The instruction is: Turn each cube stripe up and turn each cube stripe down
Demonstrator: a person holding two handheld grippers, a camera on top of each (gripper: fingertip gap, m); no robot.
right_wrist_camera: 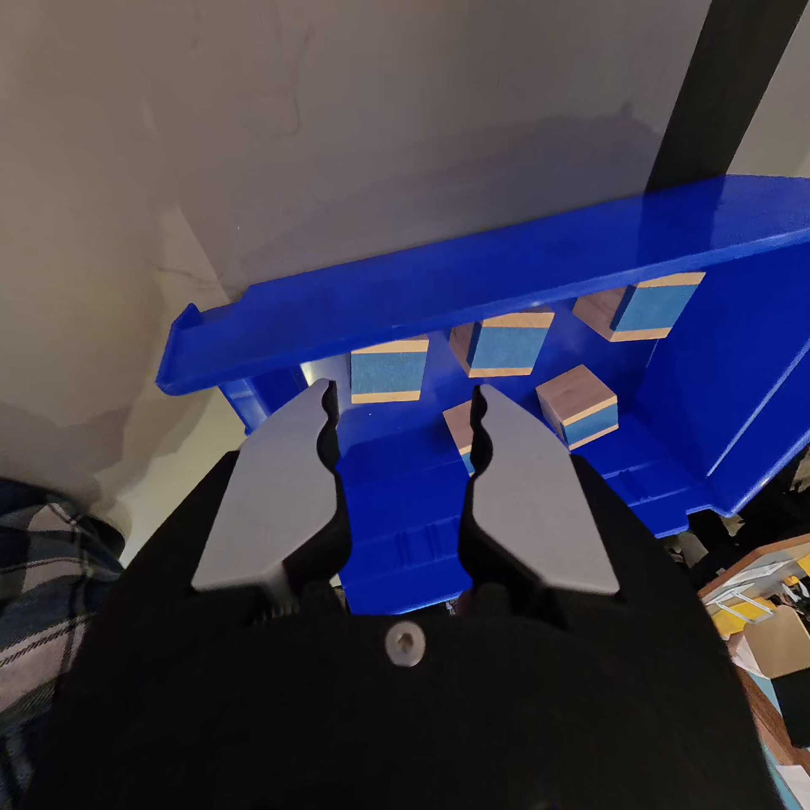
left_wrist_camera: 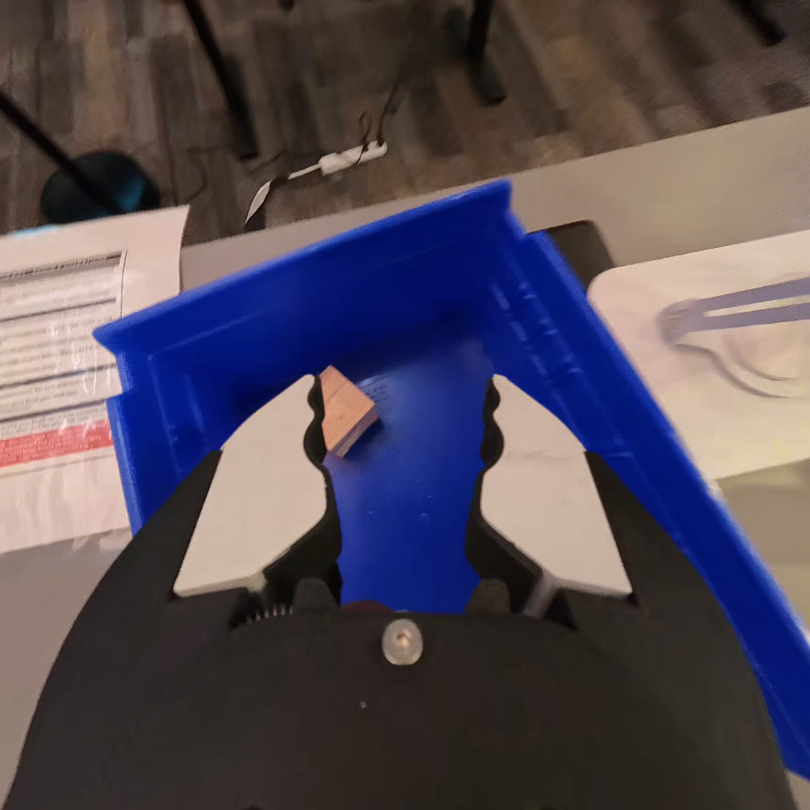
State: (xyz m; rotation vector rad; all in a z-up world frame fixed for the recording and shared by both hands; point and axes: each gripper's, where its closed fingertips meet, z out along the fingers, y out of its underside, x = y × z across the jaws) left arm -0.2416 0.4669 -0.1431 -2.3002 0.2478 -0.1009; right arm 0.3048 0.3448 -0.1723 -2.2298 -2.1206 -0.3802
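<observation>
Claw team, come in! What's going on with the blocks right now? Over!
Left claw open, empty, over blue plastic bin; plain wooden cube beside its left finger. Right claw open, empty. Five blue-striped wooden cubes in bin. Nothing blocking.

Grey carpet floor (left_wrist_camera: 131, 87), dark table legs (left_wrist_camera: 219, 74), pale tabletop (left_wrist_camera: 657, 162).

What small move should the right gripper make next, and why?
Probably shift right and close on the nearest cube. The right gripper is open and empty over the blue bin, and that cube sits half hidden behind its right finger, outside the gap.
</observation>
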